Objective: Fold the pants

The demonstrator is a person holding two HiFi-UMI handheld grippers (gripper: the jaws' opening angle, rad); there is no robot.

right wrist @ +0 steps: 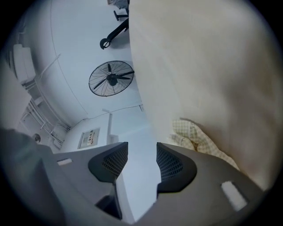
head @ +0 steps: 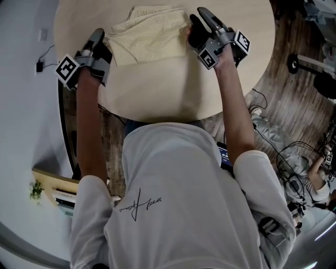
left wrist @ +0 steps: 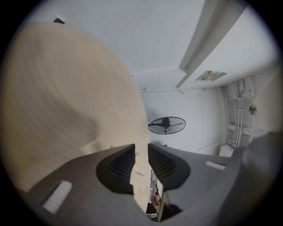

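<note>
A person in a white T-shirt [head: 178, 199] leans over a round, pale wooden desk [head: 173, 89], a handheld gripper in each hand. The pants [head: 149, 34], pale yellow with a fine check, lie folded into a compact, roughly square bundle near the desk's far edge, midway between its left and right edges.

The left gripper [head: 101, 39] sits toward the desk's left edge, its tip against the bundle's left side. Its own camera shows the left claw [left wrist: 141, 148] only slightly apart, a narrow slit with the pale desk [left wrist: 66, 88] showing through.

The right gripper [head: 198, 16] is at the bundle's right side, toward the far edge. The right claw [right wrist: 142, 148] stands well apart with nothing between its jaws; a rumpled corner of the pants [right wrist: 199, 139] lies on the desk [right wrist: 208, 57] just beside the claw's right-hand jaw, outside the gap.

A round wall fan [right wrist: 110, 78] shows beyond the desk in both gripper views.
</note>
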